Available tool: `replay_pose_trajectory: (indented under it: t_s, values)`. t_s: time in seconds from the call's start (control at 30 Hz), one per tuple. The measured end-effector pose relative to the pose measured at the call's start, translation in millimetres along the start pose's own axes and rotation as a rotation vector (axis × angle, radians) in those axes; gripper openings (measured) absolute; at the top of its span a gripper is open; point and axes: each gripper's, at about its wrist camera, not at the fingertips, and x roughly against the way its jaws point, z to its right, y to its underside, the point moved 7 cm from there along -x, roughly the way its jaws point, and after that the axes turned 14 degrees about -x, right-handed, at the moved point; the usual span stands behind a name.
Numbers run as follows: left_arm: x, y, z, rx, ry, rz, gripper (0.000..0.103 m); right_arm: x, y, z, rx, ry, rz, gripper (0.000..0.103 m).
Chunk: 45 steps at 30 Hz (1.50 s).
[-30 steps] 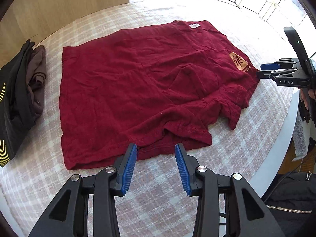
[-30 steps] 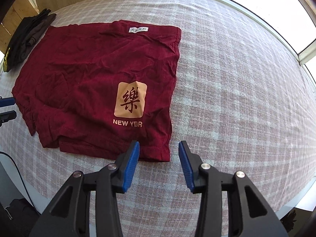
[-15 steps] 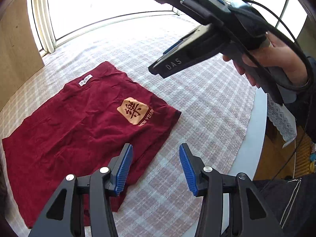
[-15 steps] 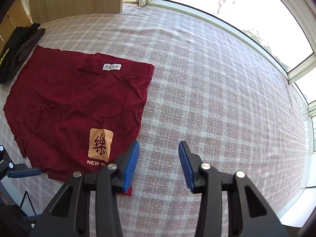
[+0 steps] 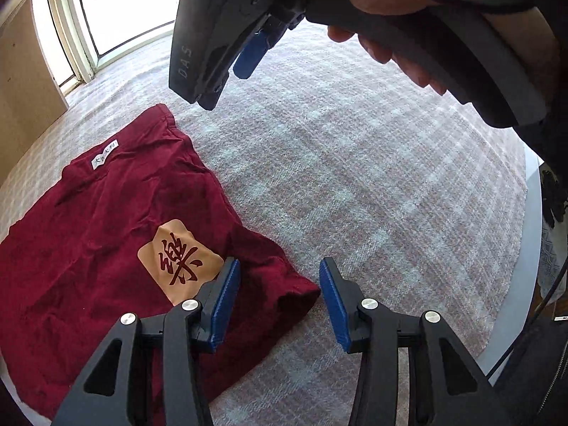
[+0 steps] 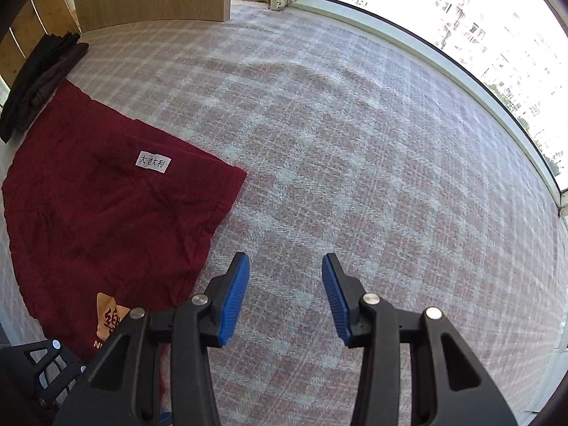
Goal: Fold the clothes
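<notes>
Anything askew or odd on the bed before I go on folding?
Only small things: the red garment lies wrinkled, its near corner bunched up rather than flat. A dark pile of clothes sits beyond it. Nothing is damaged or spilled.

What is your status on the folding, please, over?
Left hand-held gripper open, just closed a bit, nothing between. Right hand-held gripper open over bare plaid cover. Red garment folded flat, untouched. Nothing in the way.

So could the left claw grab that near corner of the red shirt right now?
Probably yes: the left claw is open, hanging just above the red shirt corner, with nothing between them. The right claw is off over bare blanket.
</notes>
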Motion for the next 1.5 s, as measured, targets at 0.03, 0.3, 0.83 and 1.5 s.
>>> replay_pose_trajectory:
  t_s: [0.03, 0.3, 0.83, 1.5]
  values:
    - [0, 0, -4, 0.009, -0.006, -0.006, 0.03, -3, -2, -1, 0.004, -0.012, -0.004, 0.042]
    - [18, 10, -35, 0.201, 0.05, 0.027, 0.005, -23, -21, -7, 0.036, -0.064, -0.019, 0.042]
    - [26, 15, -33, 0.211, 0.055, 0.03, 0.005, -34, -52, -22, 0.002, -0.134, -0.023, 0.048]
    - [51, 22, -54, 0.261, 0.07, 0.114, 0.005, -32, -72, -46, 0.034, -0.171, -0.048, 0.007]
